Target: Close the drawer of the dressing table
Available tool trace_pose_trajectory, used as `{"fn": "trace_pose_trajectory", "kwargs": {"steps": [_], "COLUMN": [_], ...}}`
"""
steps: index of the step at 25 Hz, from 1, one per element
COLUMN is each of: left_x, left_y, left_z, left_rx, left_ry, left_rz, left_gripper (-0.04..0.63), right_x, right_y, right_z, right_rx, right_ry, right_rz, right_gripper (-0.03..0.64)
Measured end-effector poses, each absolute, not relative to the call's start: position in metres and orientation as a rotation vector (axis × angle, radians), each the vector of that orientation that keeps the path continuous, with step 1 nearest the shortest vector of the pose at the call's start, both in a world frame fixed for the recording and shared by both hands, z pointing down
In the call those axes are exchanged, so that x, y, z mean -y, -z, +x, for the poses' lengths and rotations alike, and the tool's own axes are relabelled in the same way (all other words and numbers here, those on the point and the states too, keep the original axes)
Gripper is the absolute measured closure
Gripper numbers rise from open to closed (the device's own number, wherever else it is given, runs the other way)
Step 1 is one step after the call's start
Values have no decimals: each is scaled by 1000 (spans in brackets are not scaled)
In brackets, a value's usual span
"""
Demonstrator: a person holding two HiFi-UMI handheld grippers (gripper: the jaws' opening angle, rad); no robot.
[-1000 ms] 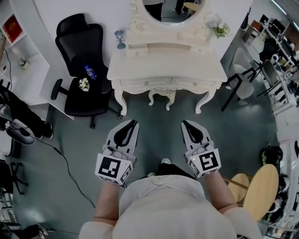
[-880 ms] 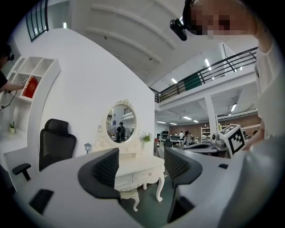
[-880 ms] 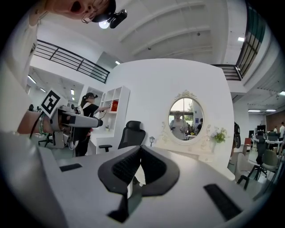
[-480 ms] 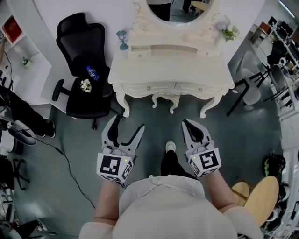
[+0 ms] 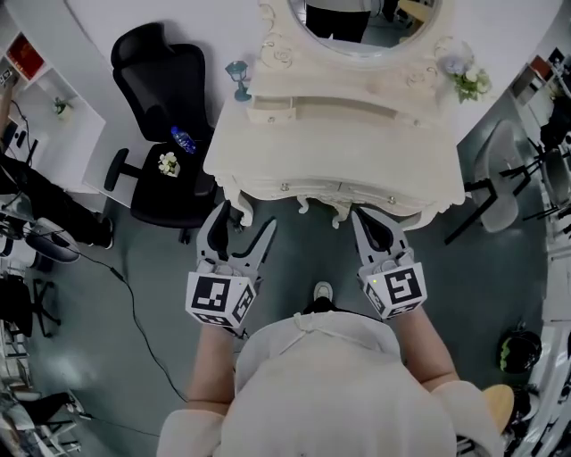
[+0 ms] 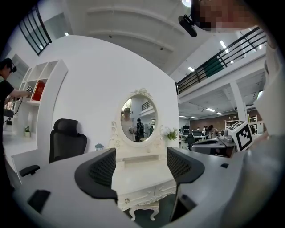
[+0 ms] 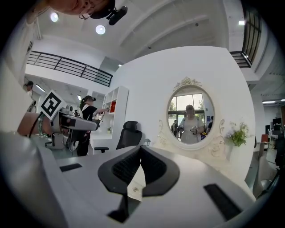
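Note:
The cream dressing table (image 5: pixel 339 152) with its oval mirror (image 5: pixel 357 22) fills the top of the head view. Two front drawers with small knobs (image 5: pixel 285 186) run along its near edge. A small upper drawer (image 5: pixel 271 113) seems to jut forward from the shelf unit. My left gripper (image 5: pixel 243 219) is open and empty, just short of the table's front left corner. In the left gripper view the table (image 6: pixel 138 178) shows between the spread fingers (image 6: pixel 95 171). My right gripper (image 5: pixel 359 217) is shut, empty, and close to the right front drawer. Its joined tips (image 7: pixel 139 151) cover most of the table.
A black office chair (image 5: pixel 165 116) holding a water bottle (image 5: pixel 181 140) stands left of the table. A blue ornament (image 5: pixel 237 76) and flowers (image 5: pixel 468 82) sit on the tabletop. A grey chair (image 5: pixel 500 170) is at the right. A cable (image 5: pixel 134 303) crosses the floor. A person (image 6: pixel 6 84) stands at white shelves.
Both grippers have moved forward to the table's front edge, and the table looms larger. The left gripper's jaws went from shut to wide open. The right stayed shut.

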State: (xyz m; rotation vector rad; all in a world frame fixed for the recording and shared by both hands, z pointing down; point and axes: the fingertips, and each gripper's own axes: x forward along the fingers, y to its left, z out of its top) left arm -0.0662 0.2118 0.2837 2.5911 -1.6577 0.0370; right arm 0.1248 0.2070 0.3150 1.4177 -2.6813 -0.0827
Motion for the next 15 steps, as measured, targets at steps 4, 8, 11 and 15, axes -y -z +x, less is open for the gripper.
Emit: {"fn": "trace_pose_trajectory", "kwargs": {"steps": [4,8,11,15], "left_x": [-167,-134,-109,-70], "left_y": [-290,-307,-320,-336], "left_z": [-51,-37,-34,-35], "left_rx": [1715,1724,1719,1698], "left_ry": [-49,-84,-127,-152], "left_rz": [2542,2490,2467,2441], "left_gripper": [238,238,238,238], "right_x": [-154,-113,-88,-52], "right_y": [-316,-325,-330,-335], "right_z": [144,154,151,144], "right_rx": [2710,2708,2716,2718], "right_ry": [85,47,33,20], "right_rz": [1377,1338,1311,1297], "right_gripper": [611,611,611,611]}}
